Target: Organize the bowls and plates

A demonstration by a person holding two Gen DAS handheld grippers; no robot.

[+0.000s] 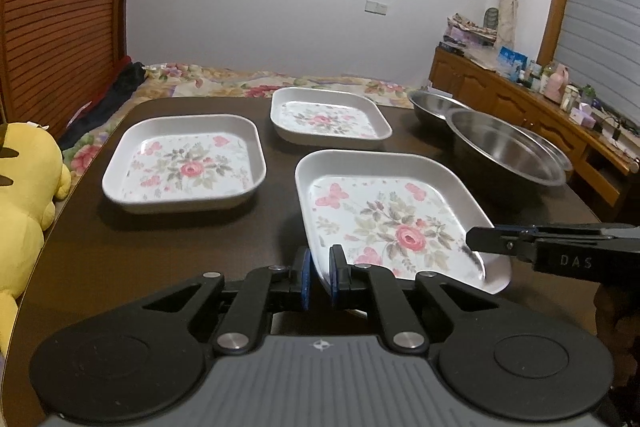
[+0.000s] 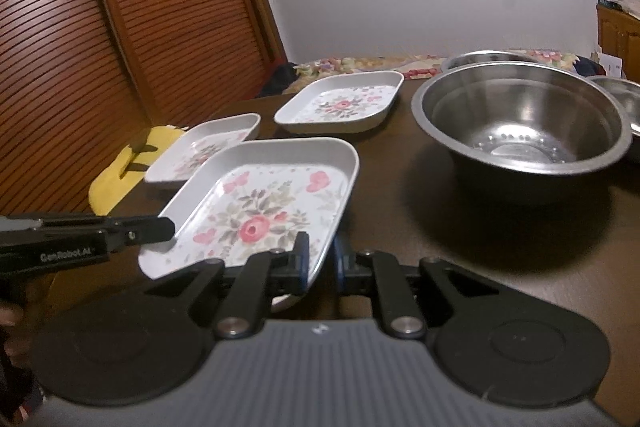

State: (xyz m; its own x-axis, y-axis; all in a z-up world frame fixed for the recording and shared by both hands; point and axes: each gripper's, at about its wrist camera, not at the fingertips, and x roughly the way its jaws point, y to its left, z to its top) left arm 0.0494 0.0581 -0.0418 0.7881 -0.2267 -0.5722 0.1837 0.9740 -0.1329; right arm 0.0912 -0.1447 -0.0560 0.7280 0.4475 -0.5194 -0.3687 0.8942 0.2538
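Observation:
Three white square plates with a rose print are on a dark brown table [image 1: 168, 251]. The nearest plate [image 1: 384, 219] [image 2: 264, 207] is tilted and appears raised off the table. My left gripper [image 1: 319, 267] is shut on its near left corner. My right gripper [image 2: 320, 255] is shut on the opposite near rim. Each gripper shows in the other's view as a black arm on the plate's edge: the right gripper [image 1: 480, 241] and the left gripper [image 2: 164, 229]. The other plates lie flat at left [image 1: 184, 163] [image 2: 204, 147] and at the back [image 1: 328, 117] [image 2: 344, 99].
A large steel bowl [image 1: 504, 147] [image 2: 520, 119] stands right of the plates, with a second bowl [image 1: 432, 107] behind it and a third bowl [image 2: 624, 99] at far right. A yellow plush toy [image 1: 24, 195] leans on the table's left edge. A floral bedspread [image 1: 260, 83] lies beyond the table.

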